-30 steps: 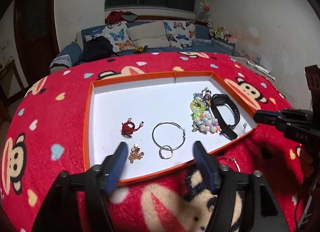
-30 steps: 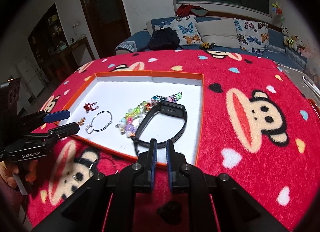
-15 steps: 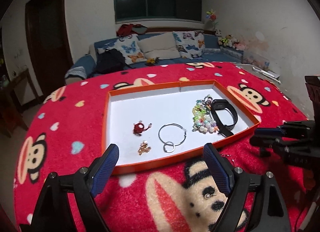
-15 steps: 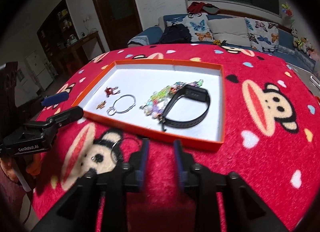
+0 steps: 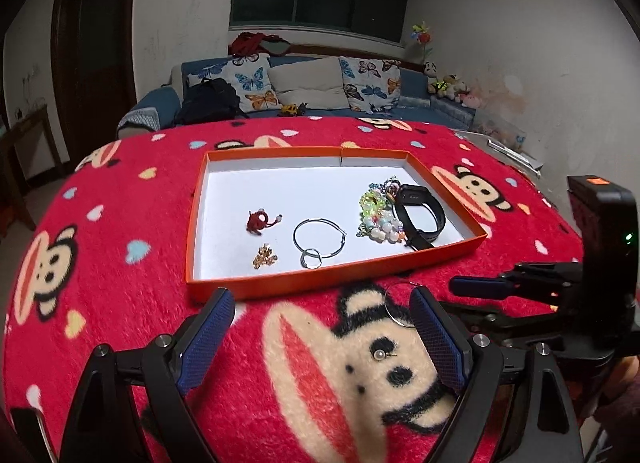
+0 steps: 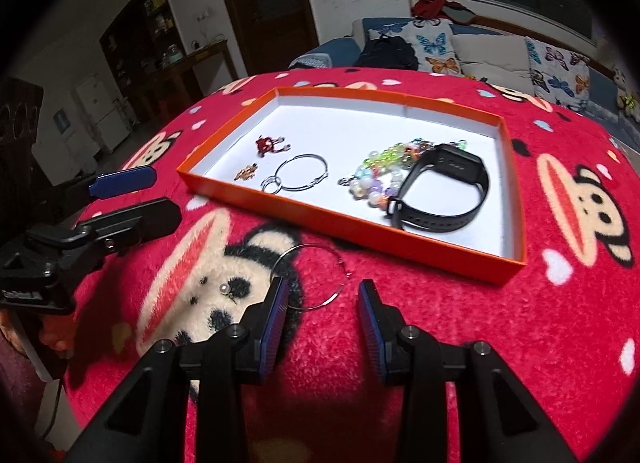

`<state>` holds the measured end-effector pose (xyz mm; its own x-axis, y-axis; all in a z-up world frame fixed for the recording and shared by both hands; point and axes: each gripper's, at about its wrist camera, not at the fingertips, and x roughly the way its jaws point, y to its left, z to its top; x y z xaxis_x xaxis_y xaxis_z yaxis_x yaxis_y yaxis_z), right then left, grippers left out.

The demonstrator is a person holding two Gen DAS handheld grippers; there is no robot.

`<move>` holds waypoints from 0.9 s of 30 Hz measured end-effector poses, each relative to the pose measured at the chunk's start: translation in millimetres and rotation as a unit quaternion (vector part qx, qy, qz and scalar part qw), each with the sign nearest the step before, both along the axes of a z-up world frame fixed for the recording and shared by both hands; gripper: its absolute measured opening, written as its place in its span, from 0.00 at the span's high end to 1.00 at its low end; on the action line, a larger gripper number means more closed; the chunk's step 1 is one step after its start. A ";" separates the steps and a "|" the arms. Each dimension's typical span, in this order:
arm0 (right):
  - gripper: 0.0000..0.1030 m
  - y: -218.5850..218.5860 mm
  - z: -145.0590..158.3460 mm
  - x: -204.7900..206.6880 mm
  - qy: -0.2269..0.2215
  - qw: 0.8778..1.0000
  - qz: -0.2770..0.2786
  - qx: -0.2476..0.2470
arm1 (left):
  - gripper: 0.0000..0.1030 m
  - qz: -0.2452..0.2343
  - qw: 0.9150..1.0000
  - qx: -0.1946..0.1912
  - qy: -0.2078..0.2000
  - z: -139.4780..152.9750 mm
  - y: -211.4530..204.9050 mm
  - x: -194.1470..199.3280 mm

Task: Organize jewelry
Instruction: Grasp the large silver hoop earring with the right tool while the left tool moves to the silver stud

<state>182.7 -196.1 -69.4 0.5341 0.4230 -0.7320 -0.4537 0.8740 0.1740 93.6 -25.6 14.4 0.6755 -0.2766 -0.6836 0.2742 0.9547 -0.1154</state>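
Note:
An orange-rimmed white tray (image 5: pixel 332 275) (image 6: pixel 352 227) on the red monkey-print cloth holds a black wristband (image 5: pixel 420 219) (image 6: pixel 444 199), a beaded bracelet (image 5: pixel 378 219) (image 6: pixel 380 175), a silver hoop with a small ring (image 5: pixel 318 237) (image 6: pixel 300 173), a red charm (image 5: pixel 258 221) (image 6: pixel 268 144) and a gold charm (image 5: pixel 264 258) (image 6: pixel 245 173). A second silver hoop (image 6: pixel 316 275) (image 5: pixel 394 303) and a pearl stud (image 6: pixel 225 288) (image 5: pixel 378 354) lie on the cloth before the tray. My right gripper (image 6: pixel 322 313) is open just behind the hoop. My left gripper (image 5: pixel 316 339) is open and empty.
A sofa with butterfly cushions (image 5: pixel 304 87) and a black backpack (image 5: pixel 208 101) stands behind the table. The right gripper shows at the right of the left wrist view (image 5: pixel 520 287); the left gripper shows at the left of the right wrist view (image 6: pixel 120 199).
Both grippers have pulled back from the tray toward the table's near edge. The right gripper has gone from shut to open and now sits behind the loose hoop.

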 end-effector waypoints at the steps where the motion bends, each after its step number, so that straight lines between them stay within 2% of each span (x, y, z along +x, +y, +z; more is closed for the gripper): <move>1: 0.61 1.1 -0.5 0.5 0.000 1.000 0.003 -0.001 | 0.08 0.002 1.000 0.000 -0.004 -0.1 0.7 -1.8; 4: 0.60 4.8 0.5 3.4 -0.006 1.000 0.016 -0.009 | 0.08 0.007 1.000 -0.001 -0.016 1.0 3.2 -5.5; 8: 0.53 7.6 2.5 11.4 -0.013 0.999 0.027 -0.014 | 0.08 0.007 1.000 -0.003 -0.021 2.5 4.7 -8.6; 13: 0.53 11.6 -0.7 23.0 -0.002 0.999 0.045 -0.010 | 0.08 0.010 1.000 -0.021 -0.017 5.3 10.8 -8.0; 17: 0.53 11.9 -5.4 25.6 0.011 0.998 0.057 -0.001 | 0.07 -0.002 1.000 -0.020 -0.017 5.9 10.8 -10.0; 27: 0.53 19.9 -3.7 6.9 0.011 0.994 0.104 -0.028 | 0.07 -0.026 0.999 -0.035 0.019 -4.9 8.3 -11.4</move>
<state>189.5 -176.2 -73.1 0.4234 0.4808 -0.7678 -0.6223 0.7703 0.1393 82.2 -17.3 9.5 0.6322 -0.3588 -0.6867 0.3180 0.9284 -0.1923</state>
